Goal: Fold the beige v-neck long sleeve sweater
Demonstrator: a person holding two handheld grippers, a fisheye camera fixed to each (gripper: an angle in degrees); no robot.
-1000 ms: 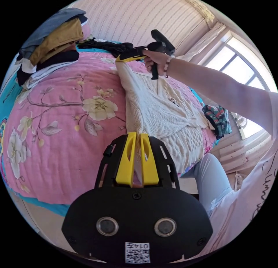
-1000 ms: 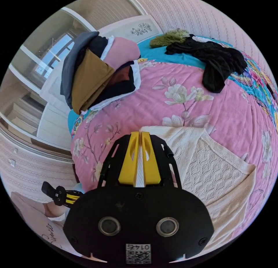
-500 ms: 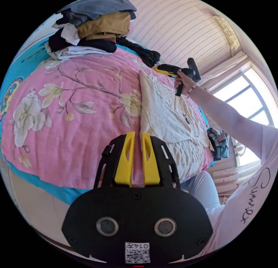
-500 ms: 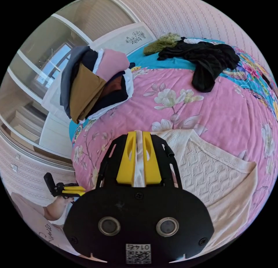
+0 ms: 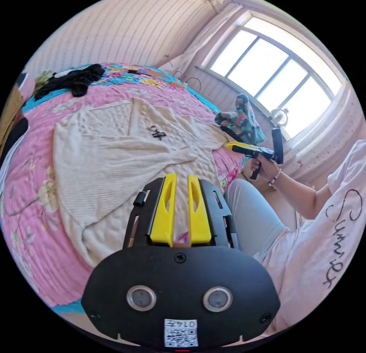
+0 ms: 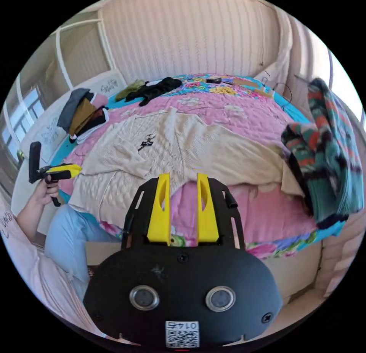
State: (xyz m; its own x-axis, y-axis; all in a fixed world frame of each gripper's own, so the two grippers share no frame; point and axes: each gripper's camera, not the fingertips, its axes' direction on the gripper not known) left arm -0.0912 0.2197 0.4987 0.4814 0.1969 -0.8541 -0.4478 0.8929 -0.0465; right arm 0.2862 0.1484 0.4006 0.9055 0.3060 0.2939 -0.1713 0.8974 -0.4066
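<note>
The beige knit sweater point(image 5: 114, 158) lies spread on the pink floral quilt point(image 5: 23, 200), front up, with one sleeve folded across its body. In the right gripper view the sweater point(image 6: 183, 143) reaches the bed's near edge. My left gripper point(image 5: 179, 176) hovers over the sweater's hem, jaws slightly parted and holding nothing. My right gripper point(image 6: 183, 174) is open and empty, off the near edge of the bed. The right gripper point(image 5: 229, 145) is in a hand beside the bed, and the left gripper point(image 6: 75, 170) is near the sweater's left corner.
A pile of folded clothes point(image 6: 82, 115) sits at the far left of the bed, and a black garment point(image 6: 154, 89) lies at the back. A striped multicoloured knit point(image 6: 328, 155) hangs at the right edge. The person's leg point(image 5: 251, 216) is against the bed under a window point(image 5: 274, 67).
Both grippers let go of the sweater's edge and pulled back toward the near side of the bed. The right jaws have opened wide. The sweater now lies flat.
</note>
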